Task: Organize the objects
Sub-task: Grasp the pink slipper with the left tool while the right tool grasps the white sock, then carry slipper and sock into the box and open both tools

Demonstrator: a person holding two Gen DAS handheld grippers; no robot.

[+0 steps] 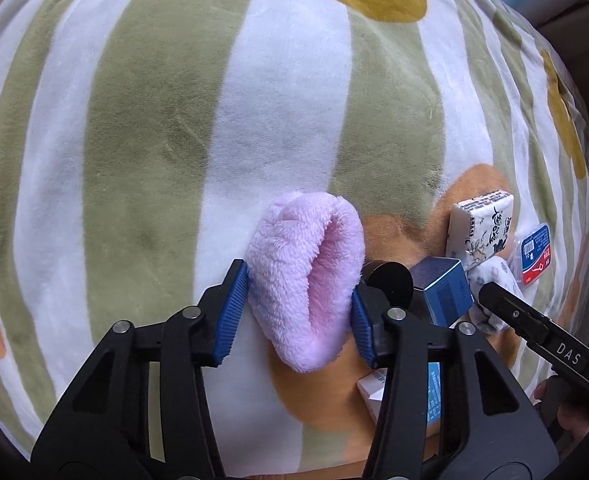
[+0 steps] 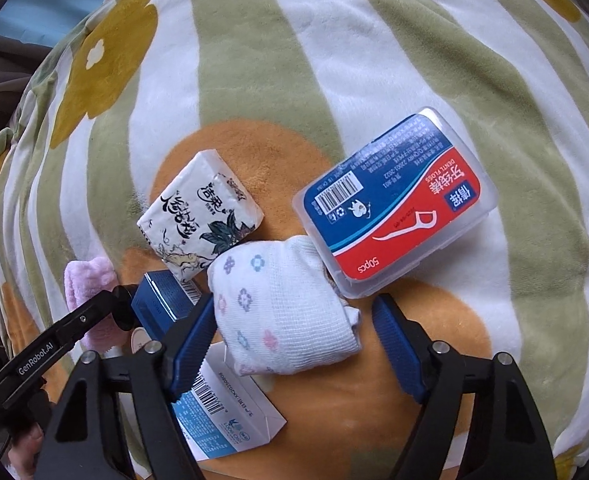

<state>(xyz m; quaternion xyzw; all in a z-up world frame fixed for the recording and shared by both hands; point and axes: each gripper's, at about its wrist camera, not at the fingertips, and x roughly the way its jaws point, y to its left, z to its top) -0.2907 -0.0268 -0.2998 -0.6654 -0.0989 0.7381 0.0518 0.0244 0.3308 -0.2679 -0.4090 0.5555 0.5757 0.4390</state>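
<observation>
My left gripper is shut on a folded fluffy pink cloth, its blue pads pressing both sides; the cloth also shows in the right wrist view. My right gripper is open around a white floral sock roll, with the left pad against it and the right pad apart. Nearby lie a tissue pack, a dental floss box, a dark blue box and a white and blue carton. A black round item sits behind my left gripper's right finger.
Everything lies on a soft blanket with green and white stripes and orange patches. In the left wrist view the tissue pack, floss box and right gripper's finger crowd the right side. The bed edge is at the far right.
</observation>
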